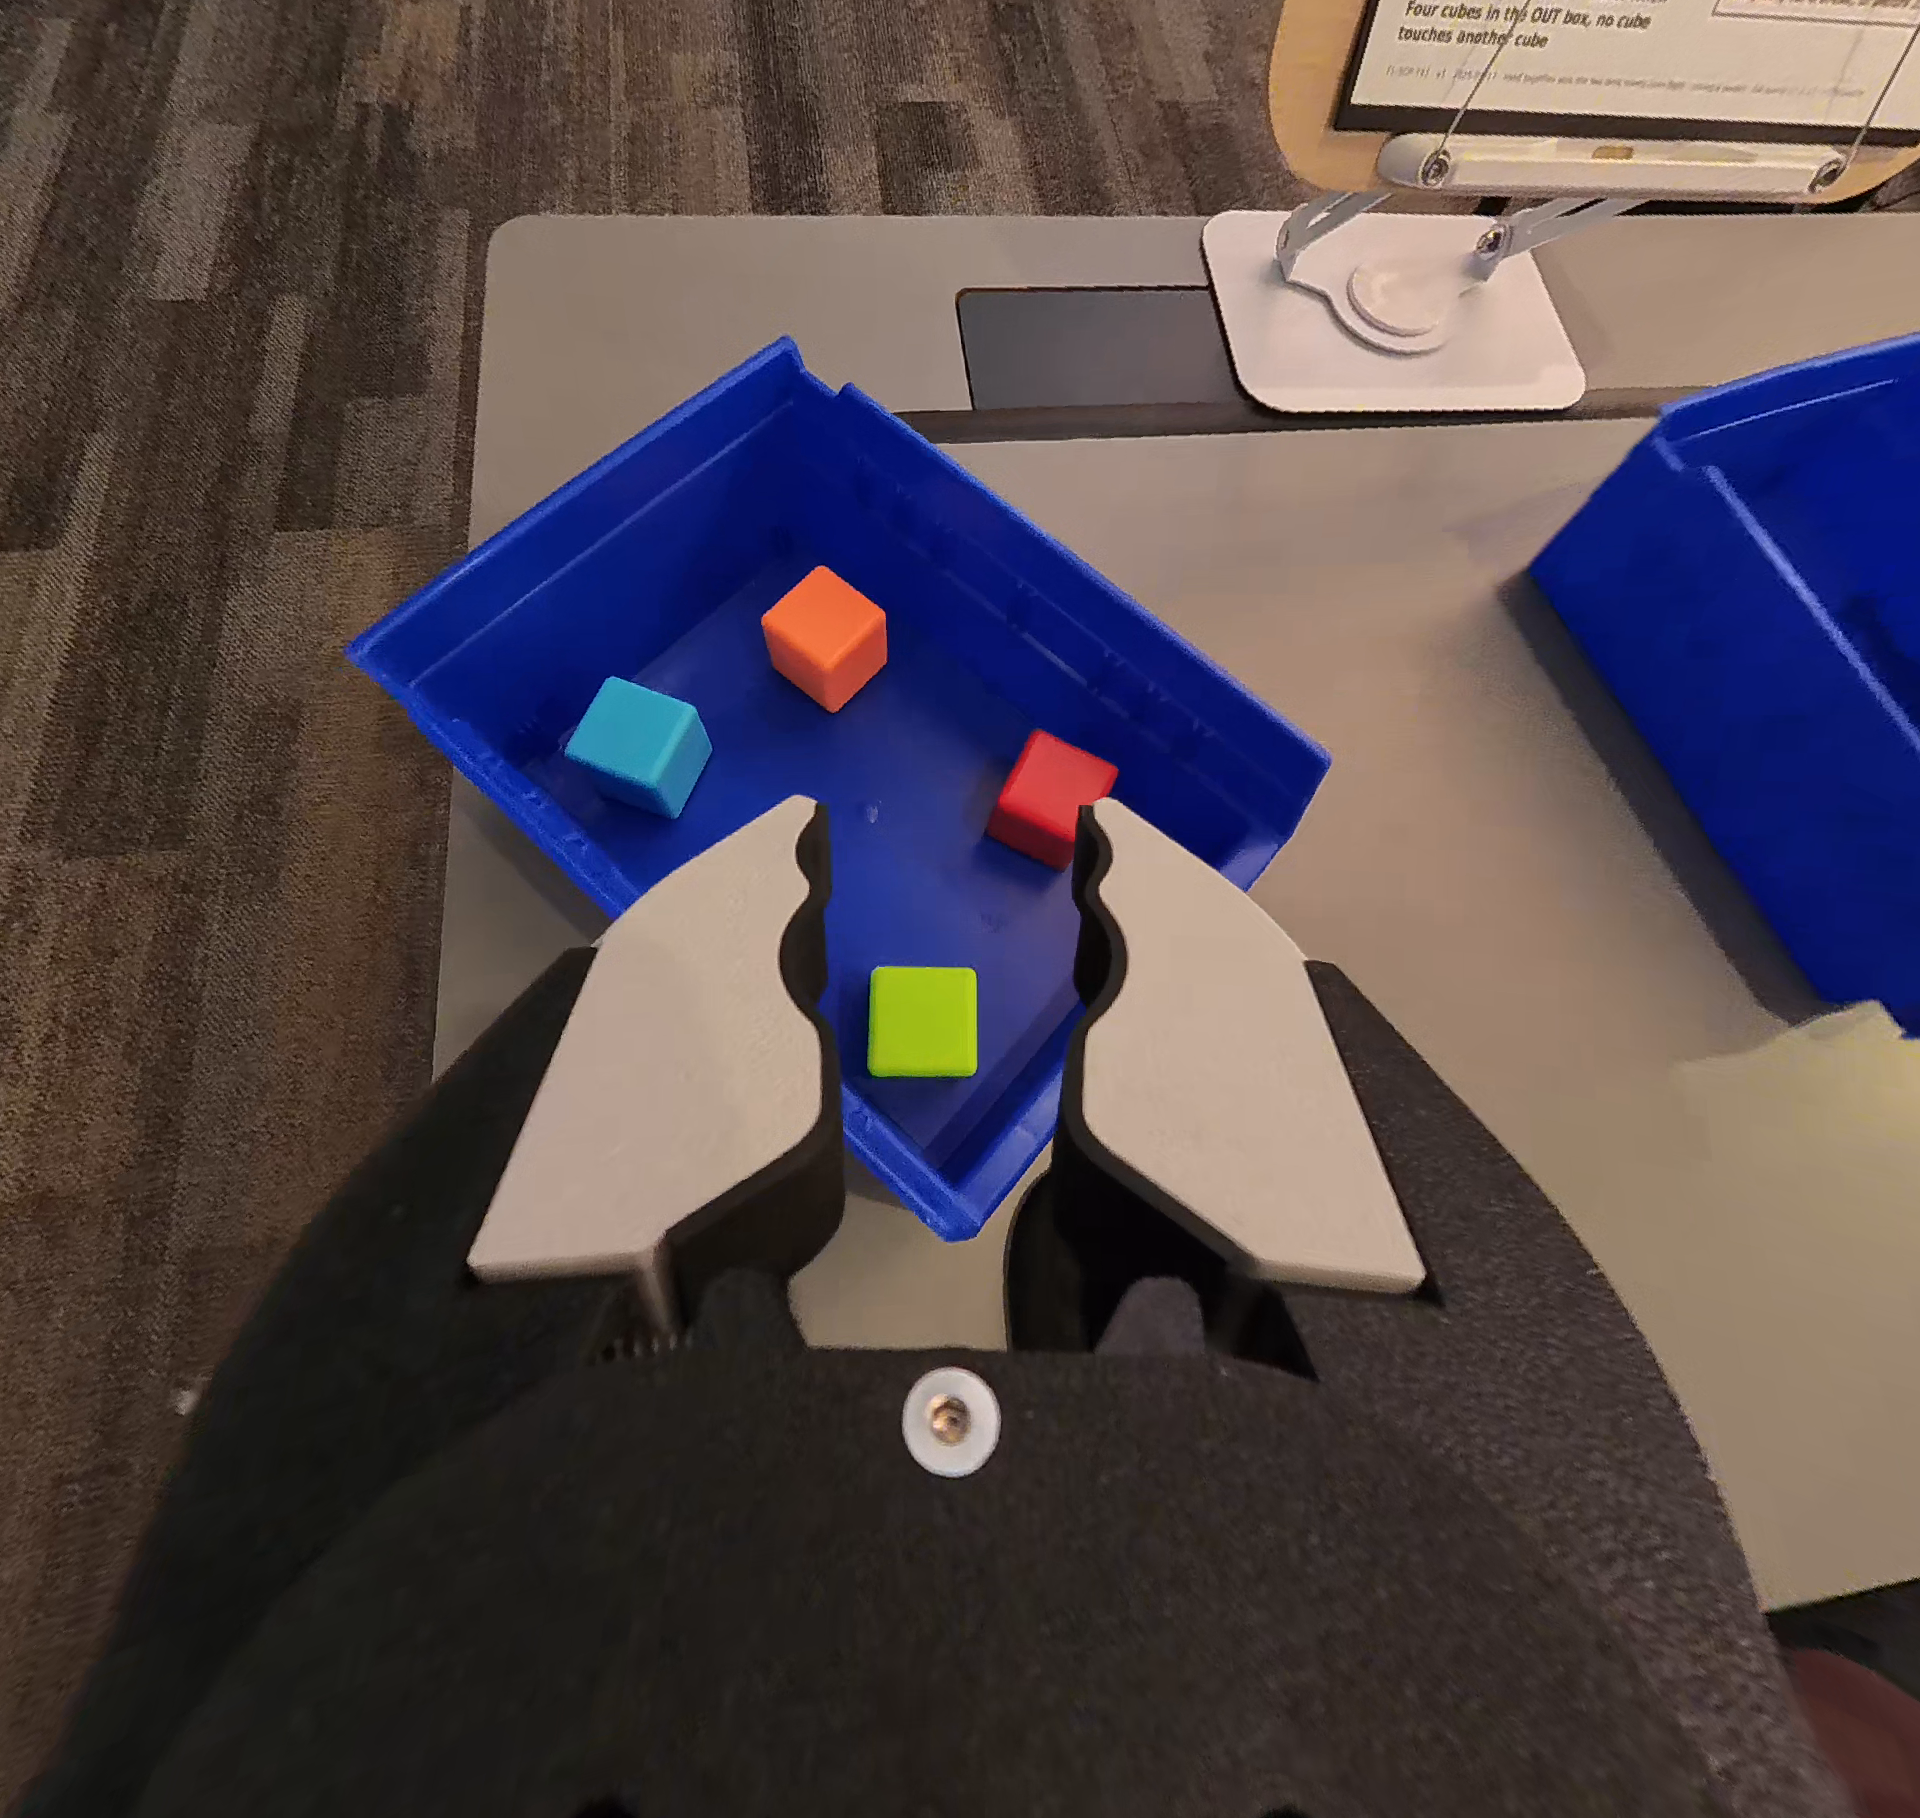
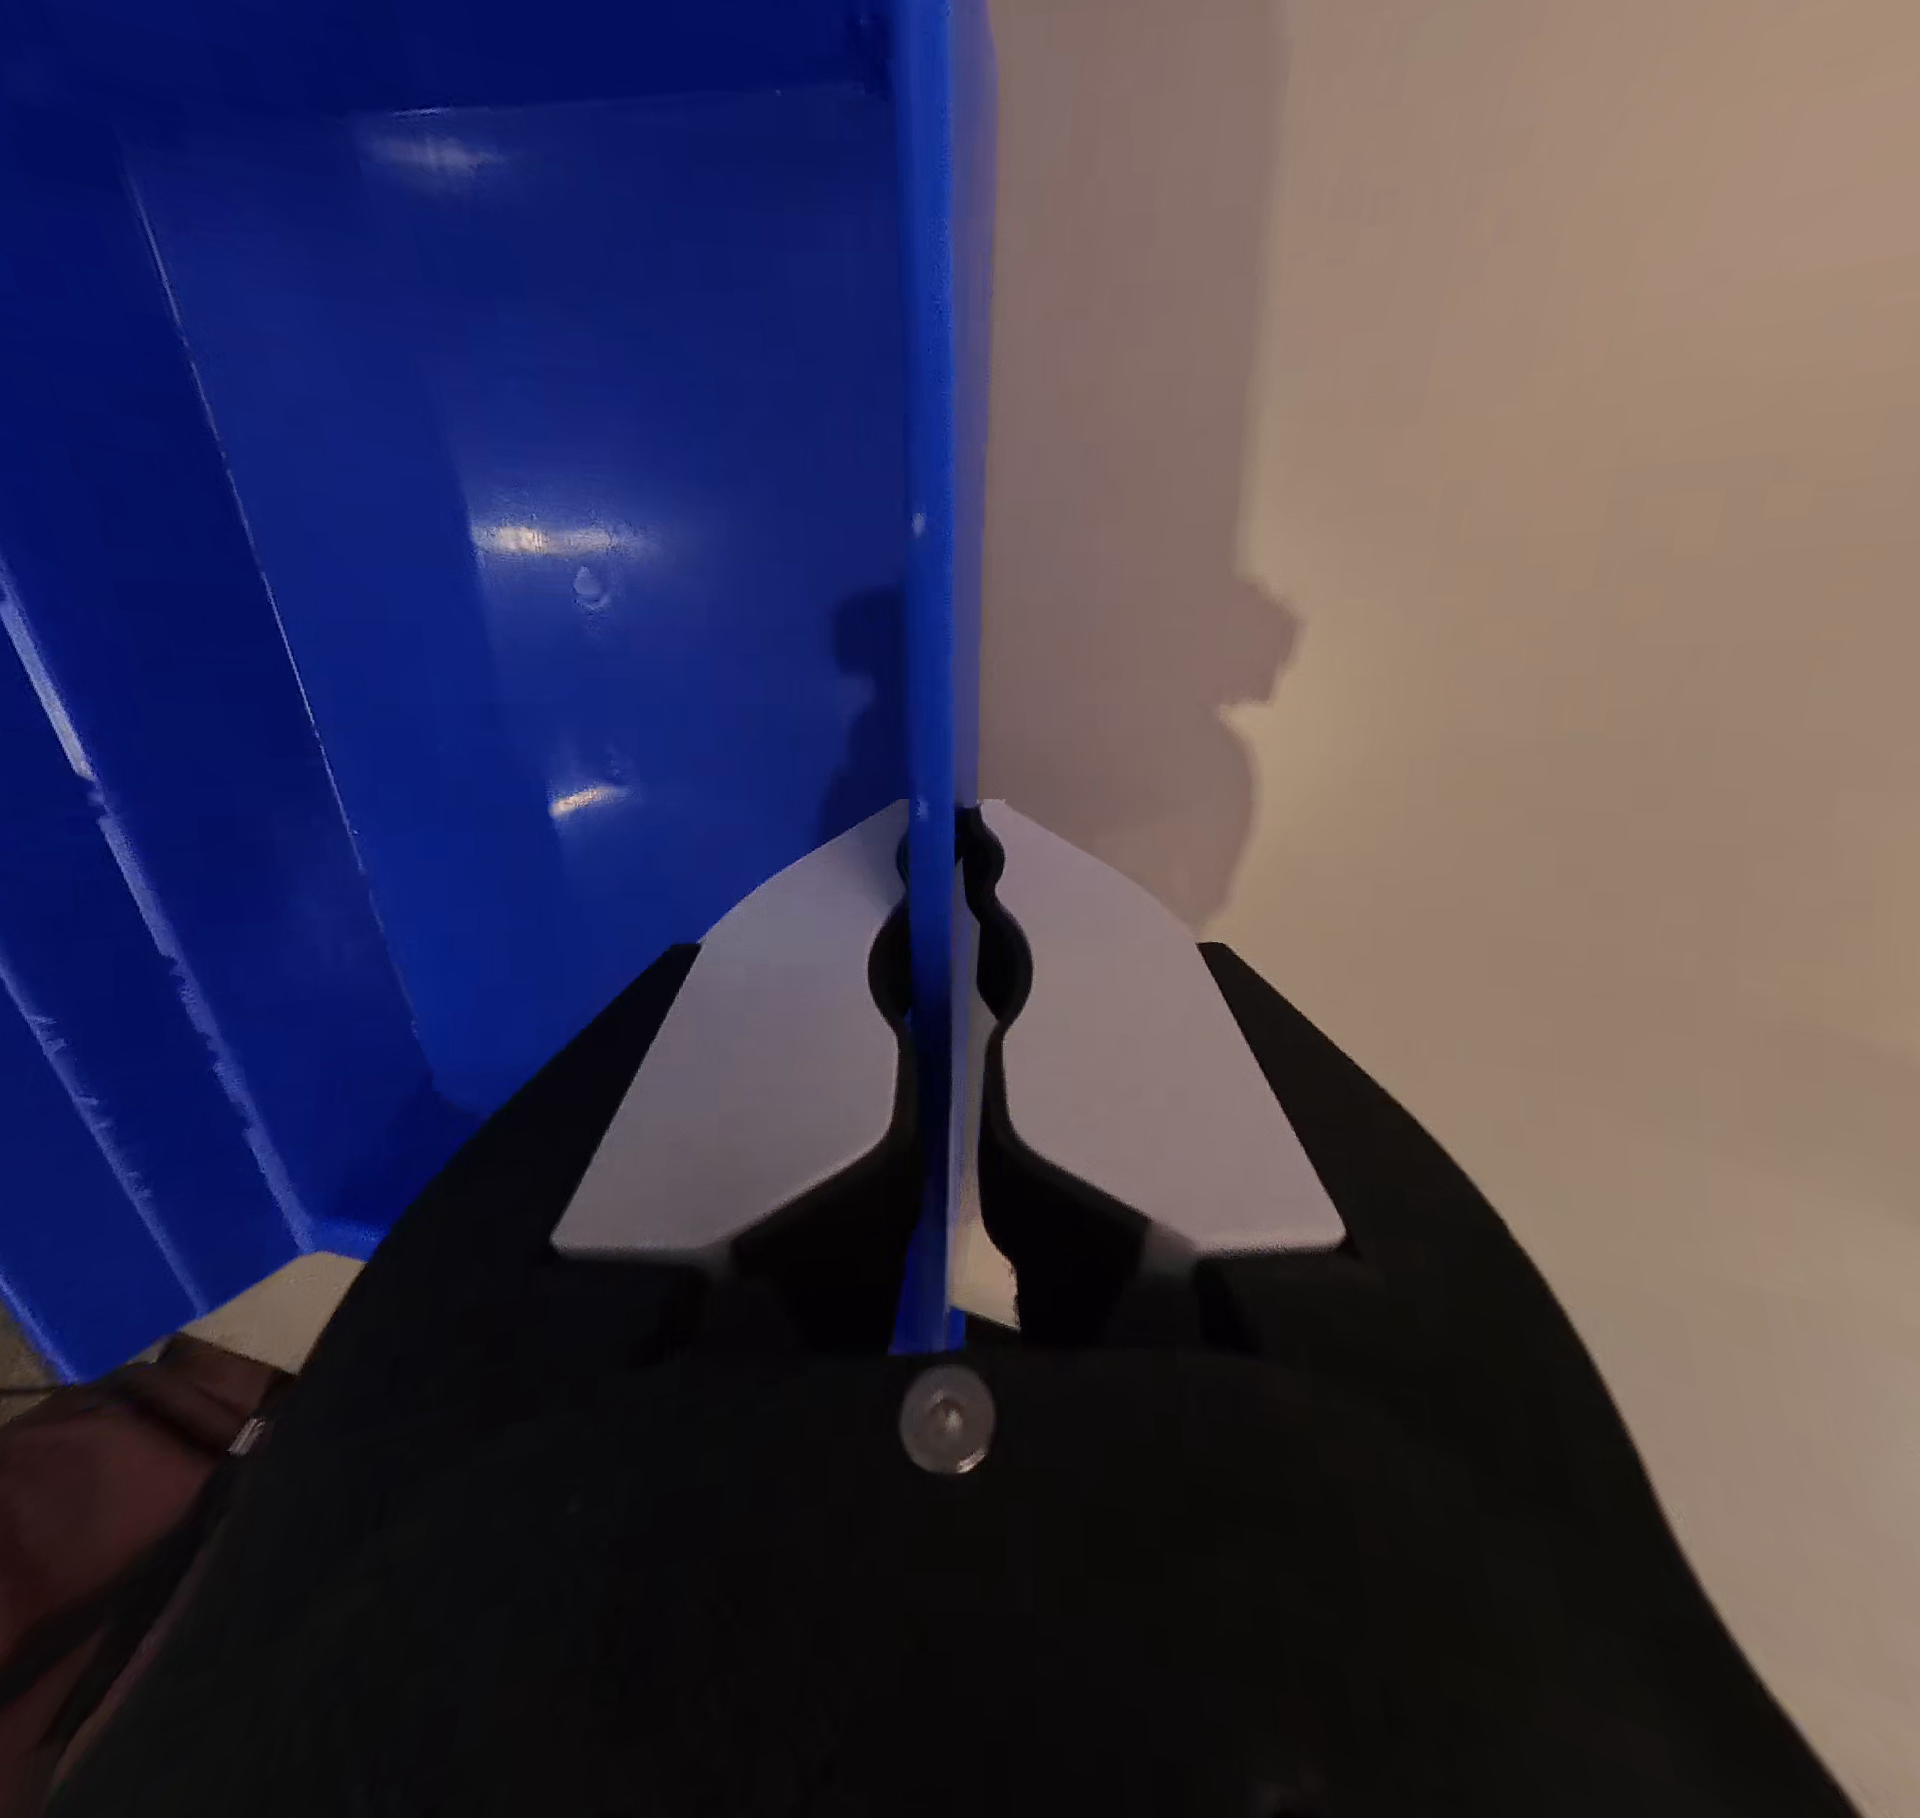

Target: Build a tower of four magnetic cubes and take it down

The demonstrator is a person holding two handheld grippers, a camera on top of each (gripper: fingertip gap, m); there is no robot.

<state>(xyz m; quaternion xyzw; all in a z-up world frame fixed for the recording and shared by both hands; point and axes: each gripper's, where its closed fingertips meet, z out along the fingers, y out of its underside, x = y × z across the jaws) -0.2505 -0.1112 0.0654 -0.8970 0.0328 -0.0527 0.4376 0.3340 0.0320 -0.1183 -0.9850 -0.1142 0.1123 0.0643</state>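
- Hovering over a blue plastic bin (image 1: 665, 511), the left gripper (image 1: 948, 818) has its jaws spread wide with nothing between them; fingers (image 1: 675, 1020) are matte grey plates with black wavy-edged pads.
- Bin: glossy moulded plastic, rectangular, ribbed inner walls, sitting skewed at the corner of a smooth grey table (image 1: 1403, 781).
- Four cubes lie apart on the bin floor, none touching: orange cube (image 1: 824, 636) toward the far wall, light-blue cube (image 1: 639, 745) at the left wall, red cube (image 1: 1049, 797) near the right wall just beyond the right fingertip, green cube (image 1: 922, 1022) nearest, seen between the fingers.
- Cubes: matte, solid colour, softly rounded edges.
- No tower stands.
- Right gripper (image 2: 940, 812) is clamped on the thin upright wall of a second blue bin (image 2: 468, 521); one pad inside, one outside.
- That bin's interior is shiny with light reflections.
- Far edge of table: white stand base (image 1: 1392, 314) holding a wood-framed instruction sheet (image 1: 1621, 23); striped grey carpet (image 1: 208, 418) below.
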